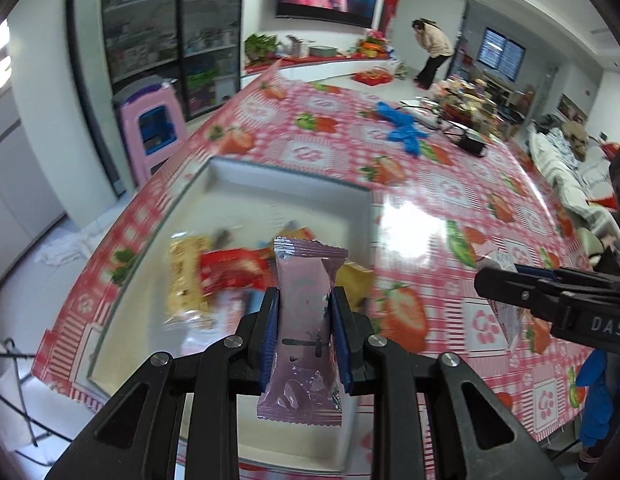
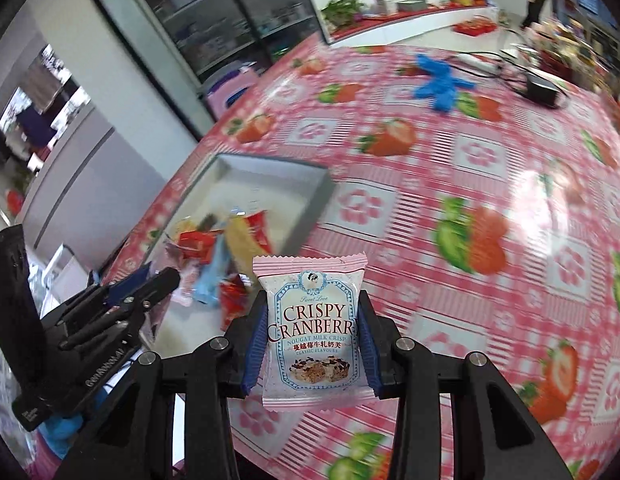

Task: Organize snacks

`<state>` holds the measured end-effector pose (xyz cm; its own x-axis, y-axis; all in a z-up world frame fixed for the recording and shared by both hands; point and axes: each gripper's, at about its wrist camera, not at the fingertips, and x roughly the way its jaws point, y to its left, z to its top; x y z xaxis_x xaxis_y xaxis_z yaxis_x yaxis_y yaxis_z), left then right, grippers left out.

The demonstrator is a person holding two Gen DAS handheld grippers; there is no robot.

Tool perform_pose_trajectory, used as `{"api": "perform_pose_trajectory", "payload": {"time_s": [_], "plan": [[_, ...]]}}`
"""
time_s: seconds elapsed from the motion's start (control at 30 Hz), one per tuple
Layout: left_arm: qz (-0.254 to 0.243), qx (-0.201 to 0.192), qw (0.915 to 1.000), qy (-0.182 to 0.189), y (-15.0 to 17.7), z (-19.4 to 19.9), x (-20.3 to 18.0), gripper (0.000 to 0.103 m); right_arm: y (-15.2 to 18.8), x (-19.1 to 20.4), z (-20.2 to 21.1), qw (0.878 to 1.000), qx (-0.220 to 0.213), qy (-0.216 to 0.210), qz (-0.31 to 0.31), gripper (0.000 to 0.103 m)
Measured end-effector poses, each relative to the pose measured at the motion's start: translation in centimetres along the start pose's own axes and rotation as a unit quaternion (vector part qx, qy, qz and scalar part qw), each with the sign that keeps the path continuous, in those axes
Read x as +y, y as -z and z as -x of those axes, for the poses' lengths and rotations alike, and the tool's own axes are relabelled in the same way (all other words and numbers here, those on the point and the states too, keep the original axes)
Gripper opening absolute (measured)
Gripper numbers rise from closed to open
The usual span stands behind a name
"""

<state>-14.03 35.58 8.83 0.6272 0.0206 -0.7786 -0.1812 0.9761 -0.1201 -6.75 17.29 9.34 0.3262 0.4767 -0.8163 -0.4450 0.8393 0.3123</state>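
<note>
My left gripper [image 1: 304, 300] is shut on a pale purple snack packet [image 1: 303, 332], held upright above the near half of a shallow white tray [image 1: 285, 184]. The tray holds several snack packs, among them a red one [image 1: 229, 270] and a golden bar [image 1: 185, 276]. My right gripper [image 2: 314, 312] is shut on a pink-and-white Crispy Cranberry packet [image 2: 314, 340], above the tablecloth just right of the white tray [image 2: 265, 182]. The right gripper [image 1: 550, 292] shows at the right edge of the left wrist view. The left gripper [image 2: 121, 300] shows at the lower left of the right wrist view.
The table wears a pink strawberry-print cloth [image 1: 450, 184]. Blue gloves [image 1: 406, 128] and a black adapter with cables [image 1: 470, 142] lie at its far side. A pink stool [image 1: 149, 132] stands beyond the table's left edge. A person [image 1: 432, 54] bends over far back.
</note>
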Motion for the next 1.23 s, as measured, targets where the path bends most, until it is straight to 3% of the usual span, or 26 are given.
{"api": "perform_pose_trajectory", "payload": {"time_s": [0.3,0.53,0.57,0.63,0.67,0.7,0.73,0.77,0.93,1.0,1.1,1.23], "plan": [[0.037,0.026,0.9986,-0.026,1.4,-2.3,4.5,0.028,-2.3,6.1,-5.0,0.998,0.034,-0.017,0.055,0.042],[0.046,0.044,0.9972,-0.039,2.3,-3.8,5.8,0.028,-3.1,9.0,-8.3,0.995,0.053,-0.018,0.086,0.042],[0.046,0.044,0.9971,-0.041,2.4,-3.8,5.8,0.033,-3.1,9.3,-8.7,0.994,0.058,-0.016,0.092,0.043],[0.044,0.036,0.9971,-0.050,2.6,-3.7,5.6,0.062,-3.1,9.8,-9.4,0.992,0.068,-0.002,0.106,0.046],[0.043,0.026,0.9973,-0.054,2.6,-3.4,5.5,0.085,-3.2,10.0,-9.6,0.991,0.070,0.003,0.111,0.051],[0.040,0.013,0.9973,-0.060,2.6,-3.1,5.4,0.090,-3.2,10.0,-9.6,0.991,0.068,0.008,0.113,0.076],[0.036,0.005,0.9971,-0.067,2.6,-2.8,5.3,0.090,-3.2,10.0,-9.3,0.992,0.061,0.016,0.113,0.097],[0.030,0.004,0.9967,-0.075,2.5,-2.7,5.2,0.092,-3.2,9.8,-9.0,0.992,0.052,0.023,0.111,0.102],[0.045,0.015,0.9964,-0.071,2.3,-2.9,5.4,0.096,-3.4,8.9,-7.8,0.993,0.041,0.037,0.105,0.102],[0.053,0.016,0.9958,-0.073,2.4,-2.9,5.6,0.103,-3.3,8.8,-7.6,0.993,0.041,0.043,0.105,0.102],[0.058,0.017,0.9944,-0.086,2.5,-2.7,5.7,0.103,-3.0,8.4,-7.3,0.992,0.041,0.050,0.106,0.102],[0.060,0.017,0.9953,-0.074,2.8,-2.2,5.8,0.103,-2.5,8.3,-7.1,0.992,0.043,0.050,0.108,0.102]]}}
